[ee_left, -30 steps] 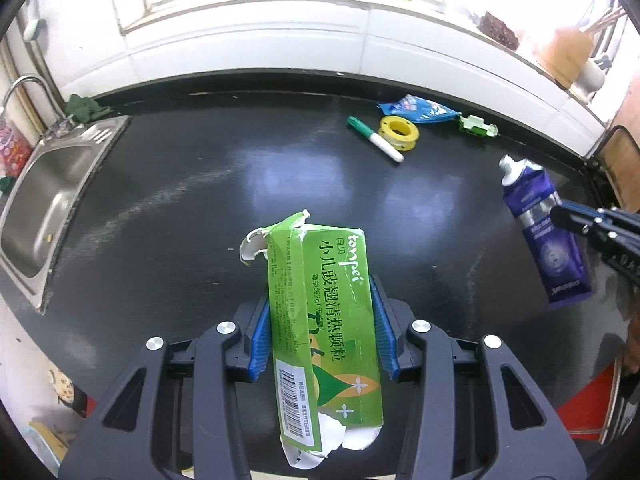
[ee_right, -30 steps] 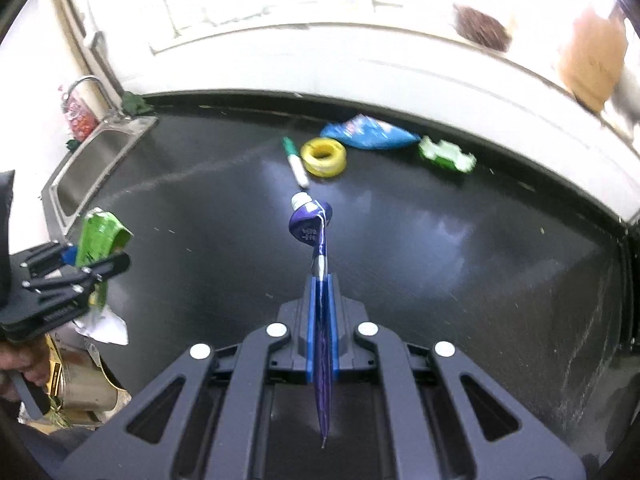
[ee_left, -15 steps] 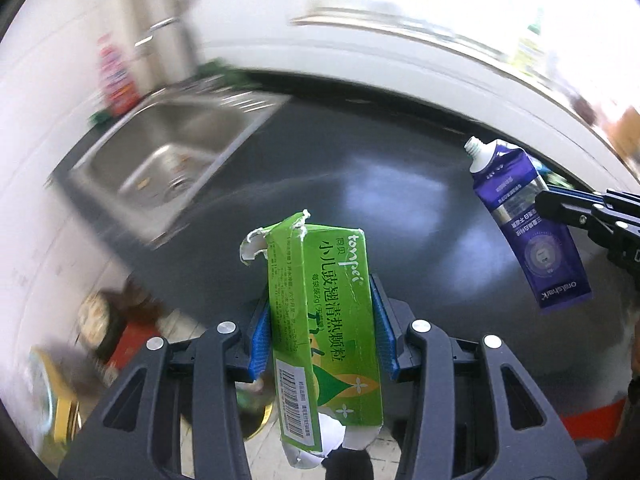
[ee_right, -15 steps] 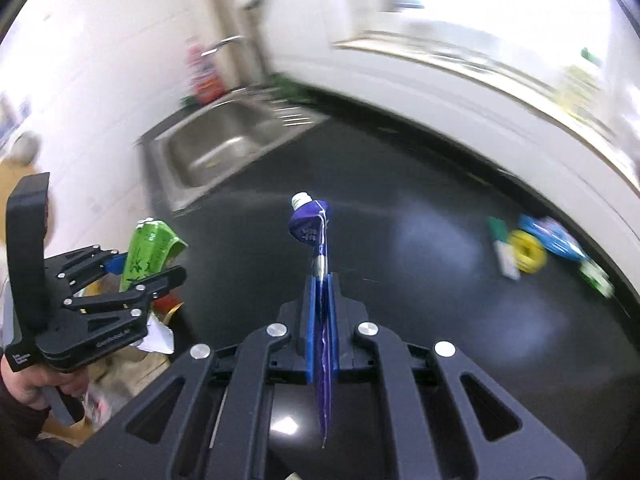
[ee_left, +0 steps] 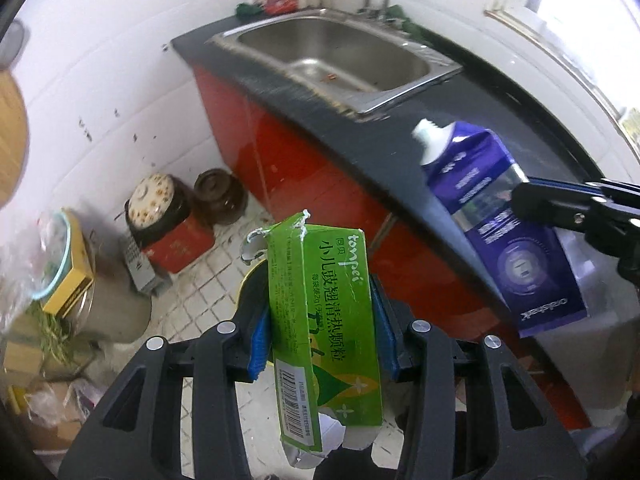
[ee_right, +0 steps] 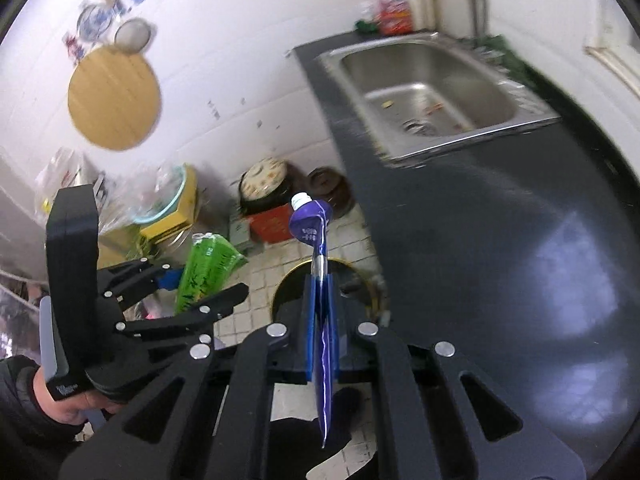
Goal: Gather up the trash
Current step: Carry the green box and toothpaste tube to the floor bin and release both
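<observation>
My left gripper (ee_left: 320,332) is shut on a torn green carton (ee_left: 324,328) and holds it in the air over the tiled floor; the carton also shows in the right wrist view (ee_right: 204,272). My right gripper (ee_right: 320,292) is shut on a flattened purple toothpaste tube (ee_right: 316,240), seen flat in the left wrist view (ee_left: 504,232). Both are held beside the counter's front edge. Below them stands a black bin with a yellow rim (ee_right: 288,284), mostly hidden behind the grippers.
The black countertop (ee_right: 500,240) with a steel sink (ee_right: 432,92) runs along the right. Red cabinet fronts (ee_left: 288,168) lie below it. Pots (ee_left: 160,208), a box and bags stand on the floor by the white tiled wall.
Both grippers have swung left, away from the countertop, and now hang over the floor and bin. Each still holds its item.
</observation>
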`<state>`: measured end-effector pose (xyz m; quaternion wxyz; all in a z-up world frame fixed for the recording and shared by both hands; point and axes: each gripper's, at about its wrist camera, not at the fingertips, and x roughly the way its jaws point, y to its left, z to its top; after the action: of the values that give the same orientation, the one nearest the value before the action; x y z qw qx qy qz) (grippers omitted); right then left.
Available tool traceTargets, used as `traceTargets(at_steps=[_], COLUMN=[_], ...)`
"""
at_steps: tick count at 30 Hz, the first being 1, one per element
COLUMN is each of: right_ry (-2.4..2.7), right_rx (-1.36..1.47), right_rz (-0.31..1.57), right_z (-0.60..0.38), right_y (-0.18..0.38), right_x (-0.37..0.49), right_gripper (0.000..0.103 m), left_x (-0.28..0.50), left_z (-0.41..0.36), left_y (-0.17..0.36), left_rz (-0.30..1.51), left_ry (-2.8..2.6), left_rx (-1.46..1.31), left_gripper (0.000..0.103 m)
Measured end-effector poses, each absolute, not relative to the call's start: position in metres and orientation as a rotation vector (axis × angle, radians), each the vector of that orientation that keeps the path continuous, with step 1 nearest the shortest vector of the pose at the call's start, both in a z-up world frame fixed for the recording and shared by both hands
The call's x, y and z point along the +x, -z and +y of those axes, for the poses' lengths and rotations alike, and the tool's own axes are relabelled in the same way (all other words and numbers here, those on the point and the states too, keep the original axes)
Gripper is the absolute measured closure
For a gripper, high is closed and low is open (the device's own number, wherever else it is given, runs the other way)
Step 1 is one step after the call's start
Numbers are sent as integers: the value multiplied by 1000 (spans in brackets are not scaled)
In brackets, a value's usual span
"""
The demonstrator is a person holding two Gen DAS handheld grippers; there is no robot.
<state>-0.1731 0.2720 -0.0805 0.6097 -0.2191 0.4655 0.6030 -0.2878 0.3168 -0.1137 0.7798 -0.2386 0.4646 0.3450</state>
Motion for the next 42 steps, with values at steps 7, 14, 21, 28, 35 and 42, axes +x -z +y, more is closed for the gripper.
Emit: traceTargets(at_steps=[7,14,21,28,35,42], right_ry=[-1394,-1373,-1357,-1349,-1316,-1194], right_rx=[-557,-579,-602,-547,-492,-384], right_rz=[1123,1155,1199,1185,1186,1132], right_z=[299,323,338,332,307,233], right_y=[101,117,128,121,111,81], right_x=[-198,-206,-210,-197,-176,-123], right_gripper=[96,96,95,37,37,25], left_x=[-306,-308,-300,-302,-300,-250], left_z=[340,359,368,370,371,340], left_y=[128,138,152,168,167,138], left_rz=[1000,1001,1029,1057,1049,1037], left_ry=[-764,-742,-686,-690,-692,-609], left_rx=[-561,-580,-561,-576,-605,-485], left_gripper=[60,60,55,20,20,15])
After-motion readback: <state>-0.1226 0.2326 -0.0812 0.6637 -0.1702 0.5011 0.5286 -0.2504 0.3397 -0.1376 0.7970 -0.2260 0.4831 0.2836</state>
